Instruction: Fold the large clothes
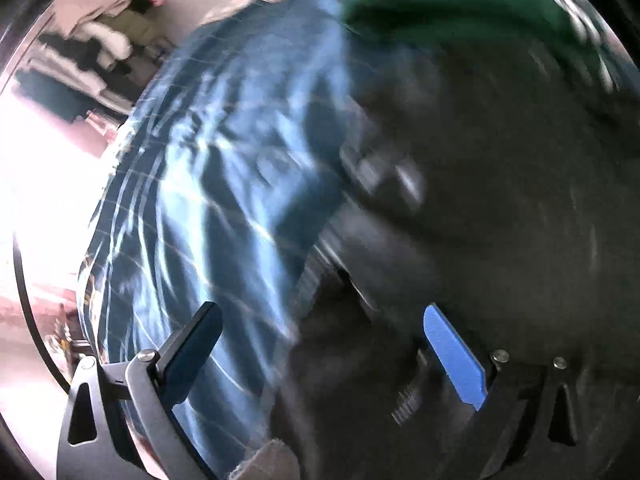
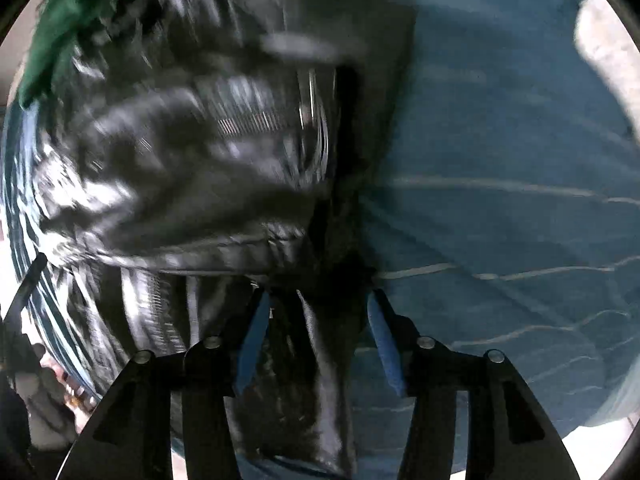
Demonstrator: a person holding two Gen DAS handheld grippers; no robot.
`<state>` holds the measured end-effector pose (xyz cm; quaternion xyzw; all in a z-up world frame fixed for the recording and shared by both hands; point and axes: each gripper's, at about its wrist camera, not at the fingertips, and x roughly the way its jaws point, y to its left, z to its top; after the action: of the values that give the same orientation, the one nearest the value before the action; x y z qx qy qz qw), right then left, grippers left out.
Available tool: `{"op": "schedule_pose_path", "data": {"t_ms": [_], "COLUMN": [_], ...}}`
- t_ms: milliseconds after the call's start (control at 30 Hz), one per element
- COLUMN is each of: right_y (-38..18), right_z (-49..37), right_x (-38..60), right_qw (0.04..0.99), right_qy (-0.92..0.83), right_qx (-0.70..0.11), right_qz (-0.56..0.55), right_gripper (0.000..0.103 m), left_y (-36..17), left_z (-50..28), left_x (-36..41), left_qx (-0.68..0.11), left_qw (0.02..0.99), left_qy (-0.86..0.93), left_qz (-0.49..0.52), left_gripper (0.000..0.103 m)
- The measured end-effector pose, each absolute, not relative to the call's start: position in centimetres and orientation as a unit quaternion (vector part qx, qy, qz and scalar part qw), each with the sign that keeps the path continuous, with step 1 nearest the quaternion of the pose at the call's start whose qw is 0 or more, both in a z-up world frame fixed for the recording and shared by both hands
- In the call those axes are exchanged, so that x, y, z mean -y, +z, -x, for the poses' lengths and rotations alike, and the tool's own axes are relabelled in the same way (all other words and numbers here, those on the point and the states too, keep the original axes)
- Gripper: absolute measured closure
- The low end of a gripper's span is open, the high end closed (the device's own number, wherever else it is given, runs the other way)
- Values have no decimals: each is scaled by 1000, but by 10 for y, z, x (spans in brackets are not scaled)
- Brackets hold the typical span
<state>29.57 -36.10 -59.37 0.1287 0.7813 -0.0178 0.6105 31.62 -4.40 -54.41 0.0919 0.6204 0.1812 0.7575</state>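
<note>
Holding my right gripper [image 2: 316,300] with jaws apart, a fold of the black jacket [image 2: 192,168] hangs loose between them. My left gripper [image 1: 320,320] is spread wide above that jacket on the blue bedspread [image 1: 208,168].

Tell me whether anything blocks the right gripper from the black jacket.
Nothing visible does. The black jacket lies on the blue bedsheet, and a dark fold of it already sits between the right gripper fingers, which stand apart. Motion blur hides whether the pads touch it.
</note>
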Motion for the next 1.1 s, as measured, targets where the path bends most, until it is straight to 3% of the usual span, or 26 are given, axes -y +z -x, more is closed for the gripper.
{"op": "schedule_pose_path", "data": {"t_ms": [67, 100, 300, 433, 567, 833, 1100], "right_y": [-612, -614, -614, -620, -597, -577, -578], "right_z": [-292, -290, -271, -279, -275, -246, -214], "right_x": [363, 364, 409, 417, 440, 509, 596], "right_qw": [610, 621, 638, 617, 627, 675, 643], "right_qy": [-8, -13, -33, 5, 43, 22, -6], "right_qx": [-784, -778, -756, -772, -766, -737, -766], "right_qz": [-112, -97, -145, -156, -133, 16, -11], "right_gripper": [53, 73, 73, 63, 28, 25, 25], "left_y": [-572, -579, -580, -577, -552, -530, -530], "left_z": [-306, -304, -297, -295, -279, -176, -99], "left_x": [58, 61, 65, 75, 109, 243, 376], "left_qx": [-626, -624, -604, -594, -578, -571, -593], "left_qw": [747, 748, 757, 747, 724, 676, 694], "left_qy": [187, 193, 228, 266, 329, 379, 292], "left_qz": [-118, -120, -103, -132, -180, -270, -285], "left_gripper": [0, 0, 0, 0, 0, 0, 0]}}
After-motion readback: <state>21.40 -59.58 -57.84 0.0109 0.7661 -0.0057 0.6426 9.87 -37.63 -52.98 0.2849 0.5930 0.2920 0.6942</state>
